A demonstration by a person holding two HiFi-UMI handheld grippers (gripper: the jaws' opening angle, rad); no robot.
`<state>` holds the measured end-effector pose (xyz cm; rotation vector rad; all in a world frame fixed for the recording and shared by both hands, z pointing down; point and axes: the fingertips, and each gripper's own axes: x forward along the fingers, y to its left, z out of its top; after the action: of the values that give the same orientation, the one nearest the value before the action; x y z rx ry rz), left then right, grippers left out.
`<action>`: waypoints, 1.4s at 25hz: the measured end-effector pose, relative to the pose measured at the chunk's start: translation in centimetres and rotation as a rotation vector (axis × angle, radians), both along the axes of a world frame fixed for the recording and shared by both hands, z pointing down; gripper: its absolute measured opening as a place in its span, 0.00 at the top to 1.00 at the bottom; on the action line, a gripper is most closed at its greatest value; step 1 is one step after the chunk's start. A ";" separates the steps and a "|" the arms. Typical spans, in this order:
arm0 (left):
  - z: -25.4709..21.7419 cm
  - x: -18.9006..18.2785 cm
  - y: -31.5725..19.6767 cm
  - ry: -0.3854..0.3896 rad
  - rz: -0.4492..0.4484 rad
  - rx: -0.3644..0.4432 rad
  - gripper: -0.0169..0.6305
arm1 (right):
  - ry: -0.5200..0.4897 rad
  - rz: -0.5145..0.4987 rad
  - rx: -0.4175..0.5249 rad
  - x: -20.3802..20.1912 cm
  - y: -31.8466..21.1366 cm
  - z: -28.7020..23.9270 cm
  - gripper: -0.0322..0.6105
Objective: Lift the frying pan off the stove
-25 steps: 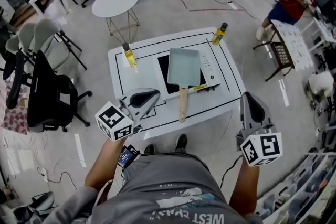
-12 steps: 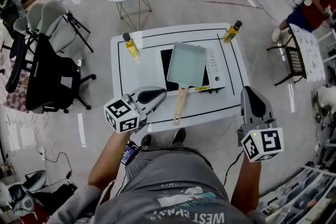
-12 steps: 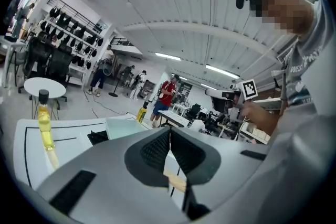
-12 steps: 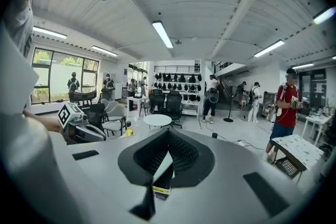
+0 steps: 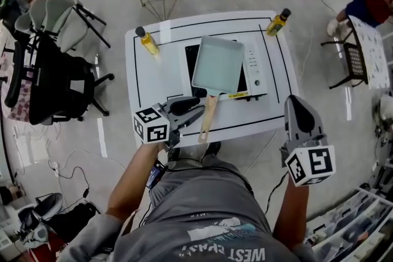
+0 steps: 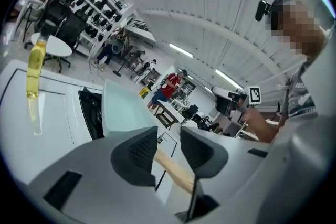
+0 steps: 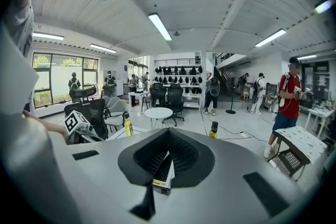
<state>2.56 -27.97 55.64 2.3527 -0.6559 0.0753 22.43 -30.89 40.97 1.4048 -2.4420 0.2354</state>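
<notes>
At the near edge of the white worktop (image 5: 153,80): left tool (image 5: 196,110) now drawn in from the near left, jaws opening astride the wooden handle (image 5: 207,119), not yet pinching. Lift still ahead; frying pan (image 5: 218,64) sitting on the stove (image 5: 255,70). Right tool (image 5: 298,123) pressed together, idle near right. Count: one pan, one stove, two oil bottles (image 5: 146,41), two tools.

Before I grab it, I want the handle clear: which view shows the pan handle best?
Head view: the whole handle shows, pan to tip. Left gripper view shows a short stretch between the opening jaws of the left gripper. Right gripper view doesn't show it.
</notes>
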 end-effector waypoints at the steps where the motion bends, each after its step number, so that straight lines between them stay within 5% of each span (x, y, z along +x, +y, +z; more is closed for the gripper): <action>1: 0.7 0.3 0.0 0.007 -0.003 -0.025 0.77 | 0.001 0.001 -0.006 0.1 -0.1 0.3 0.93; 6: 3.6 1.7 -0.3 0.086 -0.020 -0.166 0.48 | 0.007 0.007 -0.029 0.4 -0.3 1.7 0.93; 12: 6.0 3.8 -0.2 0.162 -0.013 -0.296 0.37 | 0.009 0.021 -0.057 0.6 0.0 3.0 0.93; 22: 8.0 6.7 -0.1 0.184 0.053 -0.381 0.38 | 0.011 0.044 -0.067 1.2 0.3 3.8 0.93; 27: 7.8 7.4 -0.2 0.210 0.066 -0.423 0.60 | 0.012 0.062 -0.065 1.5 0.4 3.6 0.93; 35: 7.4 7.0 0.5 0.162 0.071 -0.472 0.66 | 0.009 0.087 -0.060 1.9 0.7 3.1 0.93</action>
<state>9.56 -27.43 63.04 1.9017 -0.4199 0.0623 24.30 -30.15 44.11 1.4839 -2.3493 0.3189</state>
